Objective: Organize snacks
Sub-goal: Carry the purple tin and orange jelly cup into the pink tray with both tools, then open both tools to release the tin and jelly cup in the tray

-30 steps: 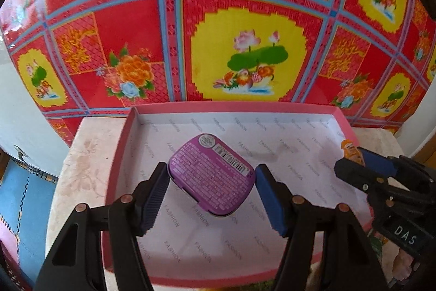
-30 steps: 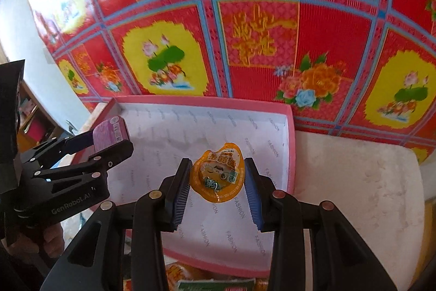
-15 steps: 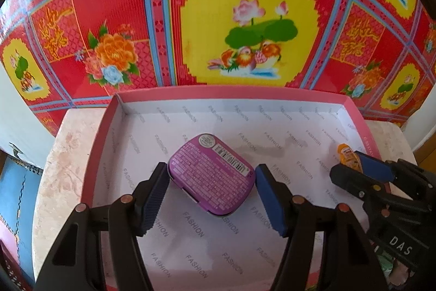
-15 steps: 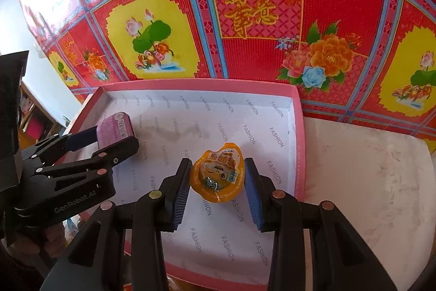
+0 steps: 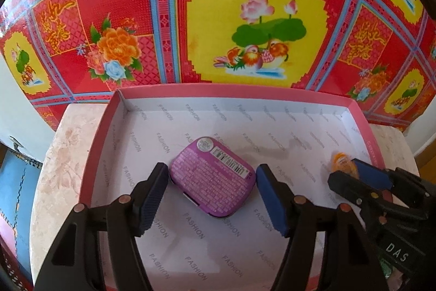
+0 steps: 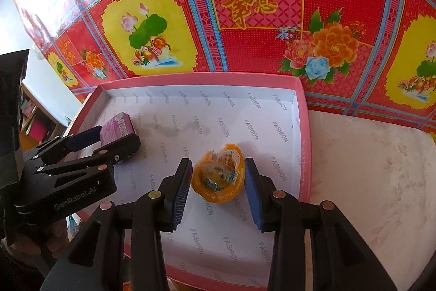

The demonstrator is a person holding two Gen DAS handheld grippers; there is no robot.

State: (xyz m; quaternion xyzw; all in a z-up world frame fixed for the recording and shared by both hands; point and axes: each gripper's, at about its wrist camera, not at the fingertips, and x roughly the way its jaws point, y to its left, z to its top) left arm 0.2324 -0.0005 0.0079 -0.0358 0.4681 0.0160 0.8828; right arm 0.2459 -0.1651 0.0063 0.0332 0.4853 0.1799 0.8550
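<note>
Table (image 6: pixel 368 168): pale, with a faint pink floral pattern.
Backdrop (image 5: pixel 136 4): red sheet rising behind the table, blue grid lines, yellow lotus-and-duck panels, peonies, gold characters.
Shelf (image 6: pixel 35 119): left of the table, dim, pink items inside.
Blue mat (image 5: pixel 16 187): below the table's left edge.

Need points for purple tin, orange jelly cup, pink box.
purple tin (image 5: pixel 212 177), left wrist view, middle of its printed face
orange jelly cup (image 6: pixel 219 173), right wrist view, centre of its foil lid
pink box (image 6: pixel 201 78), right wrist view, far rim
</note>
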